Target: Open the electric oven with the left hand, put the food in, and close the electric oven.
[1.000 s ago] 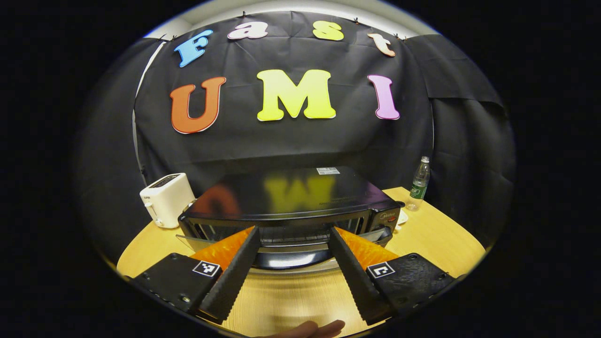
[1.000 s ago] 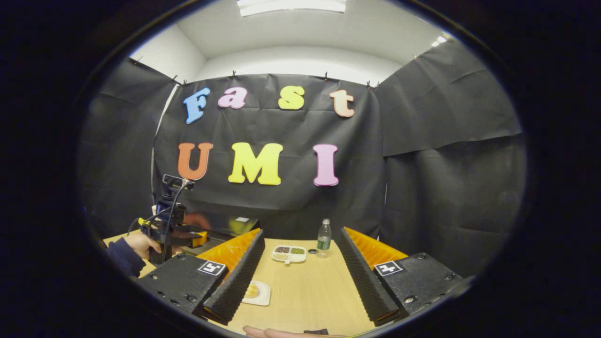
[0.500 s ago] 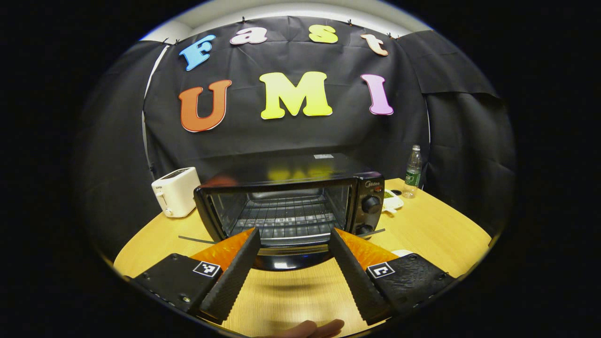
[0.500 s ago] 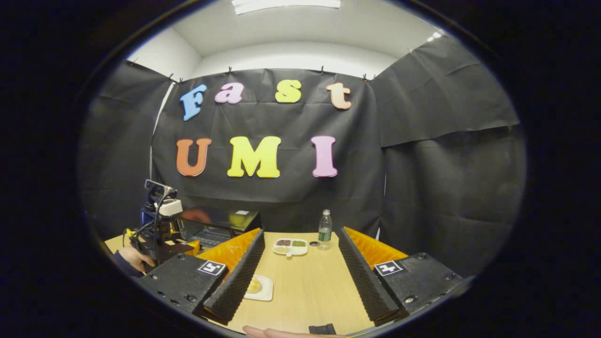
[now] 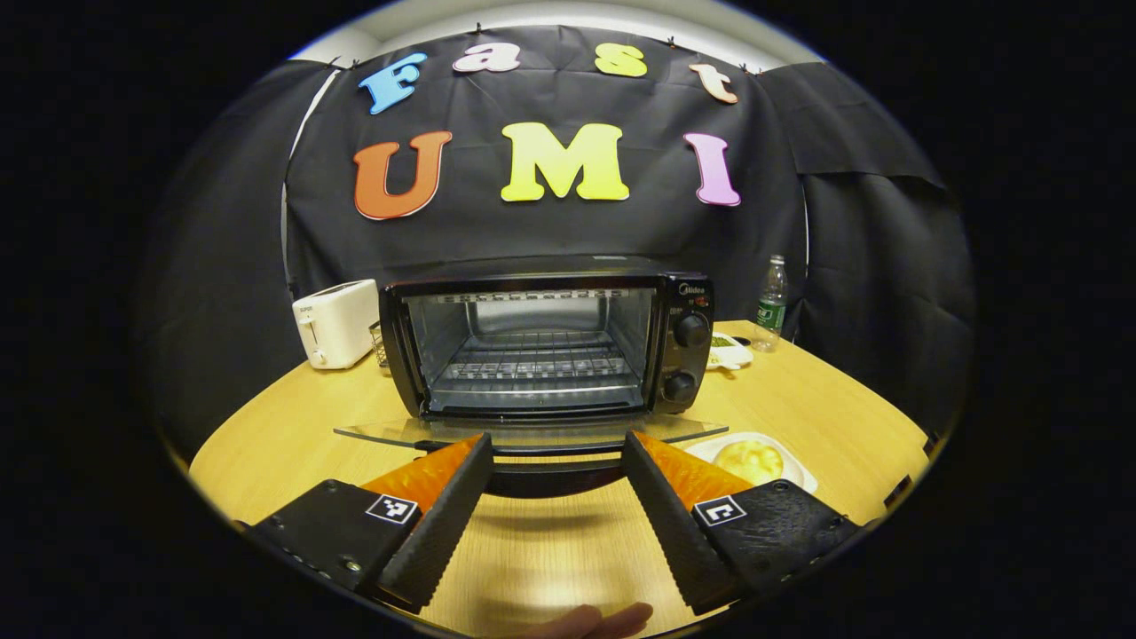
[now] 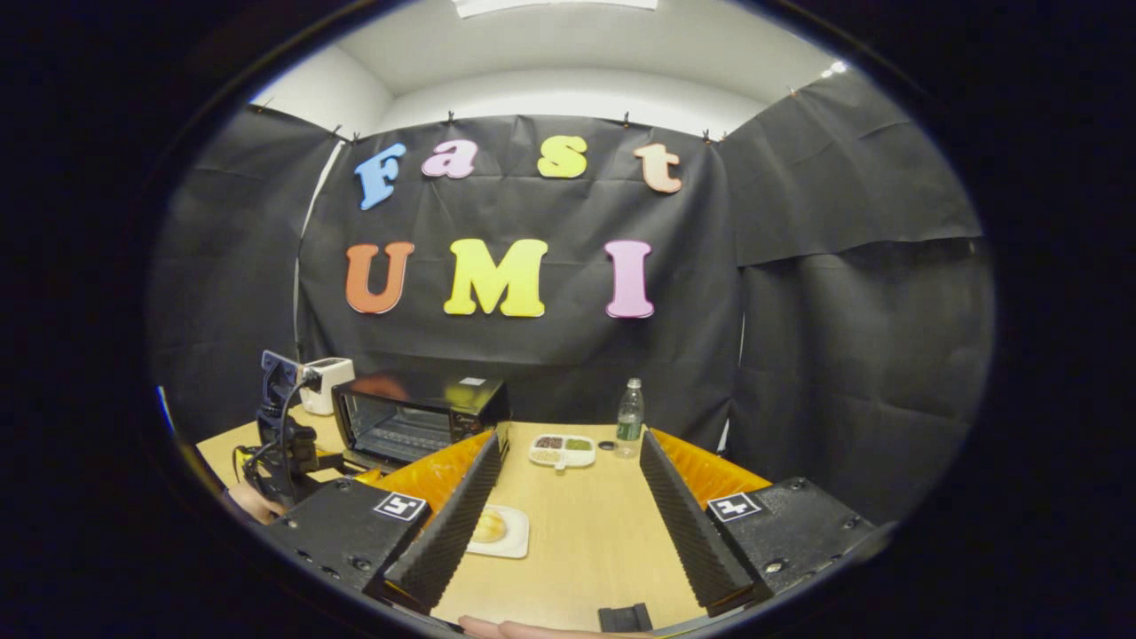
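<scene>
Wooden table [image 5: 799, 408], oven [image 5: 546, 346] beyond left claw [image 5: 555, 510]

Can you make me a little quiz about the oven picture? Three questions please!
1. True or false: the oven door is shut.
2. What lies on the small white plate right of the door? A) a bun-like piece of food B) a spoon C) a cup
3. Fill in: the white toaster stands to the ______ of the oven in the left gripper view.

Key:
1. False; the door hangs down flat and the rack inside shows.
2. A
3. left
</scene>
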